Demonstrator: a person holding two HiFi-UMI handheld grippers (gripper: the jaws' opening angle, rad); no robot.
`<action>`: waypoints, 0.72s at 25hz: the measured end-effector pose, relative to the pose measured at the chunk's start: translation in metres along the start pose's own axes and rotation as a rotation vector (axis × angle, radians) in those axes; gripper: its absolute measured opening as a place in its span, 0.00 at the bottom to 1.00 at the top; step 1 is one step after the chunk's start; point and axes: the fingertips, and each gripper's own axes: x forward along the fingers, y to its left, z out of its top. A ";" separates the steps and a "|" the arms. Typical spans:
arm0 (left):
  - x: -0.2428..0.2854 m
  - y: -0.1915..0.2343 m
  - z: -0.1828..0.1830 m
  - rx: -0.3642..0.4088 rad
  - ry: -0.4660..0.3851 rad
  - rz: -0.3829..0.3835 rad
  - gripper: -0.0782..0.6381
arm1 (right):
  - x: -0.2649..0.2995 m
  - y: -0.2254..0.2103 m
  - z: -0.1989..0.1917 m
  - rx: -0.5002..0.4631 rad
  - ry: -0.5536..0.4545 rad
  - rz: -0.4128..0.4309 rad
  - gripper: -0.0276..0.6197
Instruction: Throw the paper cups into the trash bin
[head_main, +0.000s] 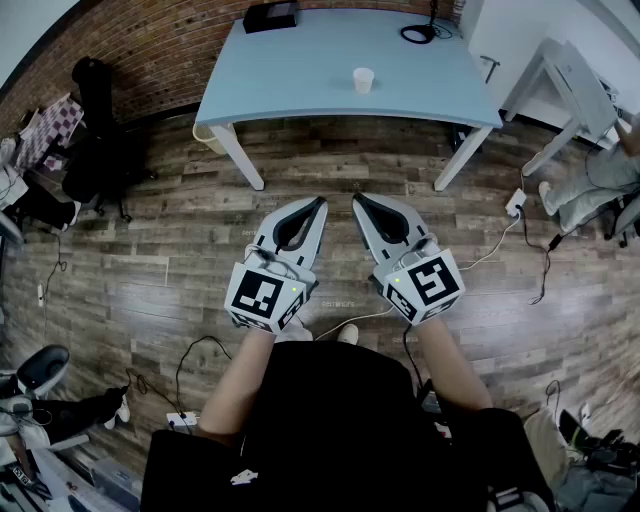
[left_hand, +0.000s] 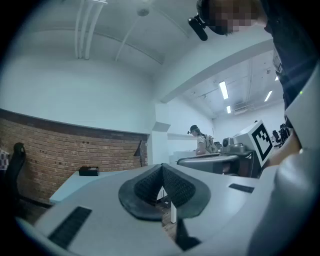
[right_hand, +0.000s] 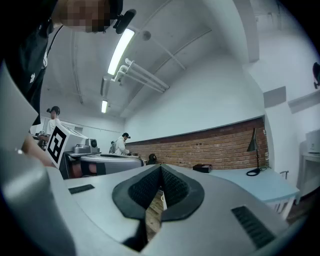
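Note:
A single white paper cup (head_main: 363, 80) stands upright near the middle of a light blue table (head_main: 300, 85) at the far side of the room. Both grippers are held level above the wooden floor, well short of the table and pointing toward it. My left gripper (head_main: 320, 203) is shut and holds nothing; in the left gripper view its pads (left_hand: 162, 167) meet at the tip. My right gripper (head_main: 358, 200) sits beside it, also shut and empty, its pads (right_hand: 160, 169) touching. No trash bin is clearly recognisable.
A black box (head_main: 271, 16) and a coiled lamp cable (head_main: 417, 33) lie on the table's far edge. A beige container (head_main: 207, 137) sits under its left corner. Office chairs (head_main: 95, 150) stand at left, a white desk (head_main: 570, 85) and a seated person (head_main: 590, 185) at right. Cables (head_main: 510, 235) cross the floor.

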 end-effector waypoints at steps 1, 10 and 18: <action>0.001 -0.001 0.001 -0.002 0.004 0.005 0.11 | -0.002 -0.003 0.001 -0.002 -0.003 -0.002 0.05; 0.006 0.004 -0.006 0.002 0.028 0.038 0.11 | 0.002 -0.007 -0.002 -0.055 0.000 0.020 0.05; 0.026 0.015 -0.015 0.025 0.032 0.001 0.11 | 0.017 -0.015 -0.004 -0.097 0.009 0.044 0.05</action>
